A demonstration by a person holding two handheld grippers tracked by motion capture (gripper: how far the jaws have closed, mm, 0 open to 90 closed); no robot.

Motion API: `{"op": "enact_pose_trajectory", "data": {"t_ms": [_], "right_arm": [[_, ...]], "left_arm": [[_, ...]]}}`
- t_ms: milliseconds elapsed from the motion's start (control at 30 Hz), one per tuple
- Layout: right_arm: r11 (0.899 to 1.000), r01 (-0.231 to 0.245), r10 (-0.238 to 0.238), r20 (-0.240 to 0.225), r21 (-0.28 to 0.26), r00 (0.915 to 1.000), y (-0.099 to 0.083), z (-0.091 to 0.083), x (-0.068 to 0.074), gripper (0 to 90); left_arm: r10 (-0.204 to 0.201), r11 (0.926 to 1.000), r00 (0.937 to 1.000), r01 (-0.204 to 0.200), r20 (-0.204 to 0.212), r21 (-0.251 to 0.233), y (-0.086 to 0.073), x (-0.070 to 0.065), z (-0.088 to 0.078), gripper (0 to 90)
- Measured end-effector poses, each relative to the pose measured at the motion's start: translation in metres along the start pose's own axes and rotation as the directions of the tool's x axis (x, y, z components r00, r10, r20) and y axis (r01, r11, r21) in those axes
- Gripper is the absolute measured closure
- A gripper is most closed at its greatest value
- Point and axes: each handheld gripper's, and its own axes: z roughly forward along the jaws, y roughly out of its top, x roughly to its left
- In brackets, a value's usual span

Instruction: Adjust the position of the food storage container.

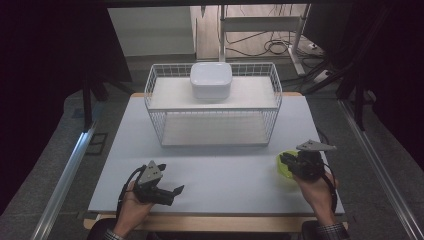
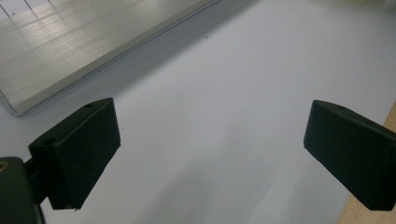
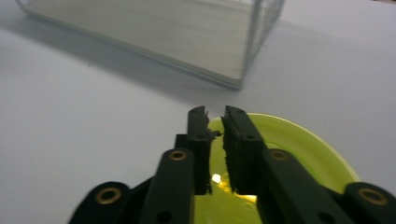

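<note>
A yellow-green plate [image 3: 299,154] is seen lying on the worktop [image 1: 210,165] near its right front corner, to the front and right of a white wire rack [image 1: 212,107]. In the right gripper view the plate's near rim is gripped edgewise between the two jaws of the right hand-held gripper [image 3: 215,128], which are drawn almost together with only the thin rim between them. In the high view this hand-held gripper [image 1: 287,161] is held in the person's right hand [image 1: 320,192], pointed leftward over the plate [image 1: 281,165], with its grey plate uppermost and a cable trailing back along the wrist.

The left hand-held gripper [image 1: 172,192] is held in the left hand [image 1: 132,205] over the front left part of the worktop, well apart from the plate. Its jaws are spread wide, as is shown in the left gripper view, where the left hand-held gripper [image 2: 210,154] has nothing but bare worktop [image 2: 224,93] between the jaws.

The rack is set at the middle of the worktop toward its far edge. A white bowl [image 1: 210,80] with rounded corners is placed on the rack's upper shelf. The lower shelf [image 3: 154,32] is seen as a pale board behind thin wires in the right gripper view, and its corner [image 2: 70,46] is seen in the left gripper view
</note>
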Motion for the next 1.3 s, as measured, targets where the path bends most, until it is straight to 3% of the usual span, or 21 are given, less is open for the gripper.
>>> {"op": "enact_pose_trajectory", "data": {"t_ms": [100,200,433,467,667,867,1100,1300], "right_arm": [[1.0,-0.012,0.012,0.043,0.003,0.999,-0.002,-0.006,-0.012,89.1],[0.999,-0.039,0.039,0.105,0.0,0.9937,-0.006,-0.013,-0.028,89.6],[0.995,-0.098,0.099,0.167,-0.014,0.9811,-0.015,-0.02,-0.053,89.6],[0.994,-0.109,0.108,0.185,-0.008,0.9767,-0.018,-0.02,-0.059,89.6],[0.991,-0.13,0.121,0.216,0.025,0.9687,-0.026,-0.017,-0.07,89.6],[0.988,-0.148,0.134,0.215,0.051,0.9675,-0.03,-0.013,-0.071,89.5],[0.979,-0.193,0.173,0.219,0.071,0.9601,-0.033,-0.007,-0.066,89.6],[0.977,-0.201,0.184,0.187,0.077,0.9651,-0.03,-0.001,-0.053,89.6]], "left_arm": [[0.004,1.0,1.0,-0.004,0.003,0.003,0.0,0.0,0.001,3.7],[0.007,1.0,1.0,-0.007,0.004,0.005,0.0,0.0,0.001,3.8],[0.011,0.9999,0.9999,-0.011,0.006,0.012,-0.001,0.0,0.002,4.0],[0.012,0.9999,0.9999,-0.012,0.006,0.013,-0.001,-0.001,0.003,4.1],[0.015,0.9998,0.9999,-0.015,0.006,0.016,-0.001,-0.001,0.003,4.2],[0.019,0.9996,0.9998,-0.019,0.004,0.02,-0.001,-0.002,0.004,4.3],[0.019,0.9996,0.9998,-0.019,0.004,0.021,-0.001,-0.001,0.004,4.3],[0.025,0.9994,0.9997,-0.025,0.006,0.026,-0.001,-0.002,0.005,4.3]]}}
